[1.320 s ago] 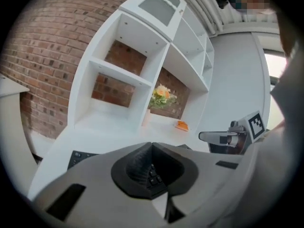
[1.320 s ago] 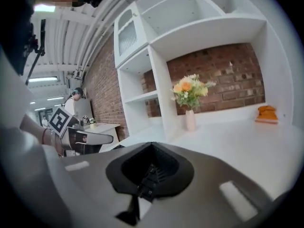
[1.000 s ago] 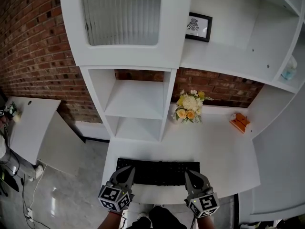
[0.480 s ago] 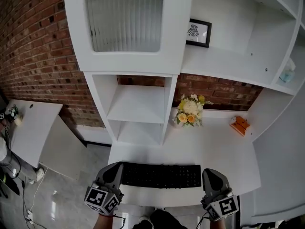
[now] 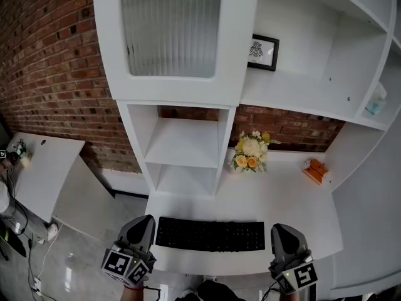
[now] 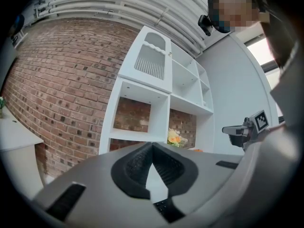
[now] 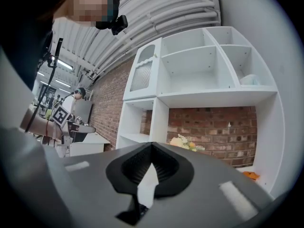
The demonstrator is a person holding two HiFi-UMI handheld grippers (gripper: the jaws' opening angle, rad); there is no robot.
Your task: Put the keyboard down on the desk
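A black keyboard [image 5: 210,234] lies flat on the white desk [image 5: 294,199], near its front edge. My left gripper [image 5: 147,220] hangs just off the keyboard's left end, shut and empty. My right gripper [image 5: 282,229] hangs off the right end, also shut with nothing in it. Neither touches the keyboard. In the left gripper view the jaws [image 6: 152,147] meet at their tips and a corner of the keyboard [image 6: 164,208] shows below them. The right gripper view shows its closed jaws [image 7: 152,147] the same way, with a sliver of keyboard [image 7: 137,213] underneath.
A bunch of flowers [image 5: 250,151] and a small orange object [image 5: 313,168] stand at the back of the desk by the brick wall. White shelves [image 5: 182,143] rise above the desk's left side. A framed picture [image 5: 263,52] sits higher up. A white side table [image 5: 37,168] stands at the left.
Both grippers have come away from the keyboard's front edge, moved outward to beyond its ends and risen. The keyboard stays flat on the desk.
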